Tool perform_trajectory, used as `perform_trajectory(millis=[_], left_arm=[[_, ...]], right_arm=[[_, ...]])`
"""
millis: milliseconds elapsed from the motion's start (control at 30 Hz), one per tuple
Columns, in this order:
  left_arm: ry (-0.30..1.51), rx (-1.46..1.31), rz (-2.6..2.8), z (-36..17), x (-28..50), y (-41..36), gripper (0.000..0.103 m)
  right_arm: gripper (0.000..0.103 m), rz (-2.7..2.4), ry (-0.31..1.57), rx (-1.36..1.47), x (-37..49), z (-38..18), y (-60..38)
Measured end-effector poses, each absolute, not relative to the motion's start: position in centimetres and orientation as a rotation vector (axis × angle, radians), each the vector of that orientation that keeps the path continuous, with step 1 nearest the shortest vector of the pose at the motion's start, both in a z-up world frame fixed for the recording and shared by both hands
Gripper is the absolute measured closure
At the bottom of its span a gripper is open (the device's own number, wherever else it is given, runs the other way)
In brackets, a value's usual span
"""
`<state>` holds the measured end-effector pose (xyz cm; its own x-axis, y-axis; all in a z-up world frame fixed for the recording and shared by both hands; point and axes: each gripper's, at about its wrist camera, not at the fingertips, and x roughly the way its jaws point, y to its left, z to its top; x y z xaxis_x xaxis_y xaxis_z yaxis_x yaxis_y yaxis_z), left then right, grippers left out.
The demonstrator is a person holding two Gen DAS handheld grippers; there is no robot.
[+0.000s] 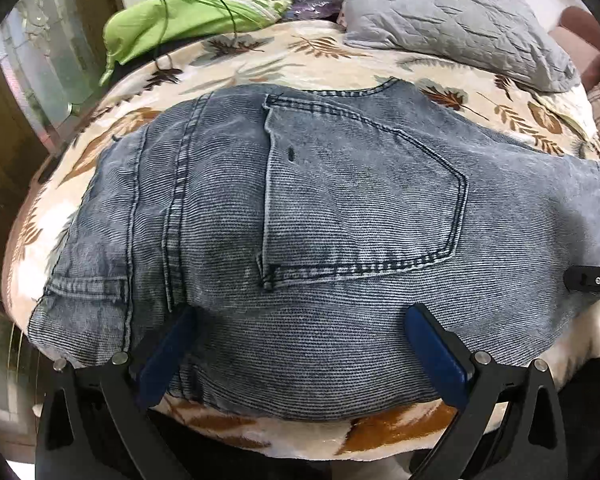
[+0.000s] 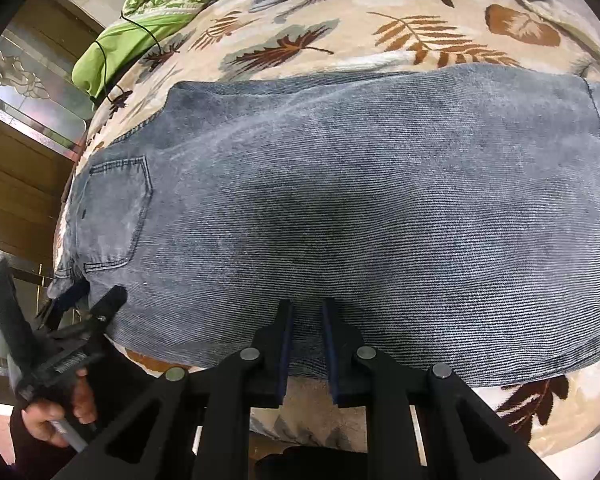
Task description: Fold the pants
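Grey-blue denim pants [image 1: 320, 216] lie folded flat on a leaf-patterned blanket, back pocket [image 1: 360, 196] facing up. In the left wrist view my left gripper [image 1: 300, 320] is wide open, its blue-padded fingers [image 1: 436, 352] resting over the near edge of the pants. In the right wrist view the pants [image 2: 360, 208] fill the middle and the pocket [image 2: 116, 212] is at the left. My right gripper [image 2: 307, 312] has its jaws nearly together at the near edge of the denim; whether cloth is pinched between them is unclear. The left gripper [image 2: 84, 308] shows at the left.
The leaf-patterned blanket [image 1: 284, 60] covers the bed. A grey pillow [image 1: 452, 20] lies at the back right, green cloth [image 1: 172, 20] with a thin black cord at the back left. Wooden and glass furniture [image 2: 28, 128] stands to the left of the bed.
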<state>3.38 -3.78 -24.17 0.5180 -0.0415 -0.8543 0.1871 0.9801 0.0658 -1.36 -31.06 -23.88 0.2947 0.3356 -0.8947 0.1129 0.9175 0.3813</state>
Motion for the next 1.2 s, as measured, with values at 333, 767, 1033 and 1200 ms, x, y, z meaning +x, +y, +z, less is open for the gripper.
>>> perform_trajectory(millis=[333, 767, 1033, 1200], left_arm=[[0.97, 0.121, -0.154, -24.5, 2.5, -3.1, 0.0], [0.892, 0.11, -0.018, -21.8, 3.9, -0.7, 0.0], [0.924, 0.122, -0.001, -24.1, 4.8, -0.4, 0.0], [0.911, 0.12, -0.01, -24.2, 4.8, -0.4, 0.0]], right_arm=[[0.084, 0.046, 1.276, 0.367, -0.3, -23.6, -28.5], [0.081, 0.114, 1.096, 0.289, 0.6, -22.9, -21.7], [0.076, 0.159, 1.158, 0.183, 0.9, -22.7, -20.5], [0.077, 0.231, 1.2, 0.215, 2.4, -21.3, -21.6]])
